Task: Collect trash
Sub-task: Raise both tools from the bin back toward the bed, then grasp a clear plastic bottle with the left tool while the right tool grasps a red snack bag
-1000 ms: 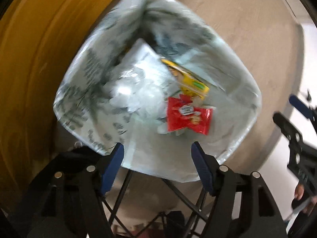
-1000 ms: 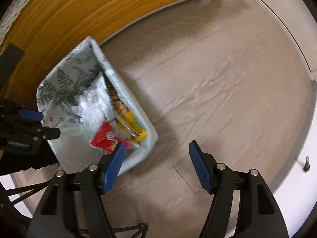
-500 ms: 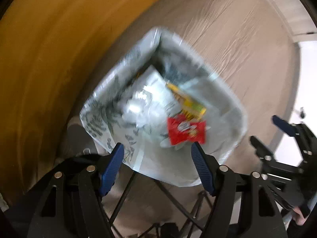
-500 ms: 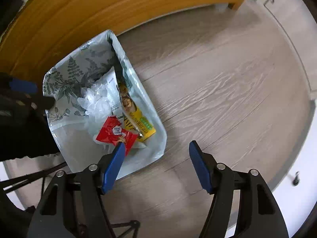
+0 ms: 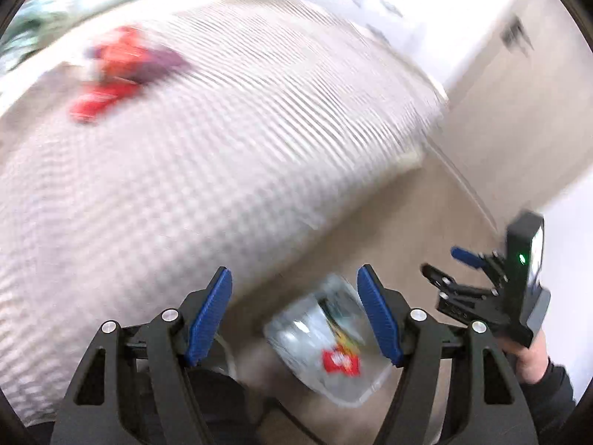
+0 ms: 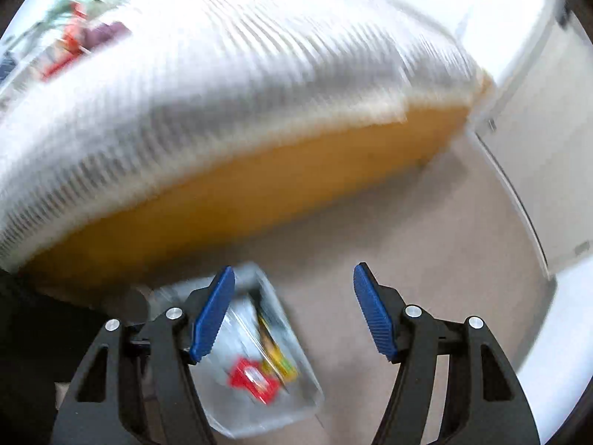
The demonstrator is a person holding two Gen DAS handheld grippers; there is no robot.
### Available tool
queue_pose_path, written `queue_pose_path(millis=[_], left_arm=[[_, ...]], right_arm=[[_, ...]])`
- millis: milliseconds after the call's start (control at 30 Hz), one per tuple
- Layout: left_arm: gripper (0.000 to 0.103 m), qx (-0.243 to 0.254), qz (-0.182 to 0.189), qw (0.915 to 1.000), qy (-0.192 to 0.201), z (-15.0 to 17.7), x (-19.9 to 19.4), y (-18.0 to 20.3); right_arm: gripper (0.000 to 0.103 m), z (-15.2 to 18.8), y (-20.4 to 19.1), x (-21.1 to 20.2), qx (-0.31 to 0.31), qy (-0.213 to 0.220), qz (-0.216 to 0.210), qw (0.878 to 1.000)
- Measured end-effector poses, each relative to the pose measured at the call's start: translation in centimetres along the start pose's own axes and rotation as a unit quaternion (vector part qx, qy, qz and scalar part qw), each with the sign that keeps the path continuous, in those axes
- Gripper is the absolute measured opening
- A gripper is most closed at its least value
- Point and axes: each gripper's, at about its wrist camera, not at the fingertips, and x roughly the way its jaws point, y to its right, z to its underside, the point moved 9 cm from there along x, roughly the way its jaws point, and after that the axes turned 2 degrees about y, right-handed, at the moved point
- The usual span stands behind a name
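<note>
Far left on the bed (image 5: 222, 148), near its far end, lies more trash – blurry red wrappers (image 5: 107, 85) beside something purple. The left gripper (image 5: 294, 315) has its fingers spread wide and holds nothing. Below it on the floor (image 6: 426, 230) sits the trash bag (image 5: 307, 337), with a red packet (image 6: 252, 378) and a yellow one inside. The right gripper (image 6: 292, 313) is spread and empty too. The step looks like looking for the next piece – next, reach over the bed and pinch a wrapper.
</note>
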Motion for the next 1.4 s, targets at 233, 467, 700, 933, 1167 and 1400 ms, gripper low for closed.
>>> queue_pose_path(millis=[233,467,700,933,1167,1400], left_arm=[[0.067,-0.18,-0.054,0.9729,0.135,-2.5,-9.4,-18.5],[0.049,-0.378,-0.039,0.8894,0.254,-1.4,-13.6,-33.9],[0.038,-0.382,-0.155,0.8706,0.269,-4.2,-11.8,-42.8],[0.0,-0.358,-0.186,0.8773,0.26,-6.4,-9.6,-46.3],[0.0,-0.382,-0.189,0.8496,0.31,-4.9,-13.6,-47.1],[0.0,-0.39,-0.165,0.8463,0.323,-4.5,-15.0,-47.9]], right_arm=[[0.064,-7.0,-11.7,-3.8,-0.078,0.069,-0.052,0.993],[0.064,-8.4,-21.2,-3.8,-0.142,0.069,-0.093,0.983],[0.064,-11.4,-27.3,-3.2,-0.192,0.085,-0.095,0.973],[0.064,-15.0,-32.6,-1.7,-0.247,0.119,-0.082,0.958],[0.064,-20.6,-37.6,1.7,-0.277,0.157,-0.051,0.947],[0.064,-24.1,-41.0,5.6,-0.308,0.136,-0.051,0.94]])
